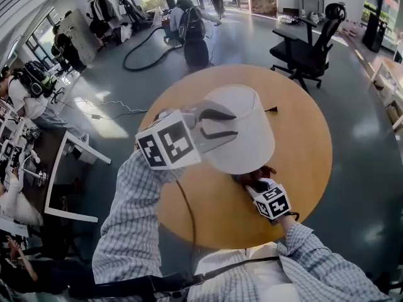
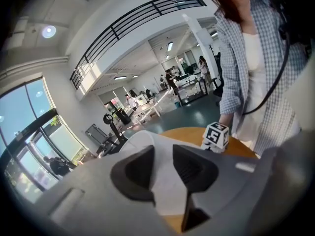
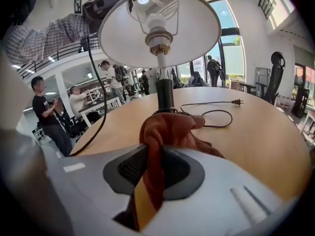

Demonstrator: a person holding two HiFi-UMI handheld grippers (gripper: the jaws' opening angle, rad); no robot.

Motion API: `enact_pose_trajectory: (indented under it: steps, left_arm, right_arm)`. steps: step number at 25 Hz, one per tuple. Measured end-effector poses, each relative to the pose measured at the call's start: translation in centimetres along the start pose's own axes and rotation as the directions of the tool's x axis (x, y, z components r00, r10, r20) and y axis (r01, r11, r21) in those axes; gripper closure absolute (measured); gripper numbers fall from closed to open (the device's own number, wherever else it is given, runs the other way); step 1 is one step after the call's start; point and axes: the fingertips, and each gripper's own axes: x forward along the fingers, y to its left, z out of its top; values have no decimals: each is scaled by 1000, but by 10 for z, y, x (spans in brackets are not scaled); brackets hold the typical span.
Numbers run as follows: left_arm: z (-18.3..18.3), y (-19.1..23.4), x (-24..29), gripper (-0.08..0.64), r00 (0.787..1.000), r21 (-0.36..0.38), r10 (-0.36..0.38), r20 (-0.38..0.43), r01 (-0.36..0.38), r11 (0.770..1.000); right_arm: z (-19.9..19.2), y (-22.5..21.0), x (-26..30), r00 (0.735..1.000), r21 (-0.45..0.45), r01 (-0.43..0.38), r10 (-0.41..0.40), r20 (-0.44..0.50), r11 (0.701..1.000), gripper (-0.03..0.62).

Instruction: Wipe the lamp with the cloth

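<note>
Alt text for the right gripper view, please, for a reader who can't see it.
The right gripper is shut on a rust-brown cloth in front of the black stem of a white-shaded table lamp on a round wooden table. The left gripper holds the shade's rim at top left; a black power cord lies unplugged behind.

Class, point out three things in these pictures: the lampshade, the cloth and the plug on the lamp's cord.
lampshade (image 1: 250, 138): head view, its outer side wall.
cloth (image 3: 170, 131): right gripper view, the bunched part just beyond the jaws.
plug (image 3: 237, 102): right gripper view, the body at the cord's end.
</note>
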Motion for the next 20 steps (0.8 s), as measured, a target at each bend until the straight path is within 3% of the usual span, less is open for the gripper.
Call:
enact_pose_trajectory:
  steps: [3,6,13,16,20]
  left_arm:
    - [2,0,0,440,1000,4,-3,3,3,1000]
    - [3,-1,0,440,1000,11,-6,3,6,1000]
    - [1,-2,1,439,1000,1,5,5,-5,1000]
    - [1,-1,-1,440,1000,3,9,5,-9,1000]
    - [3,-6,-2,440,1000,12,3,3,-3,1000]
  right_arm:
    - [5,-2,-4,1000,19,8,-8,20,1000,512]
    - [42,-7,-12,992,45,13,-18,124,999,512]
    - [117,-6,-31,943,16,10,-14,333,1000,512]
    - [111,-2,-25,952,13,0,-4,307,1000,512]
    - [69,5,-7,984,12,-8,6,176,1000,512]
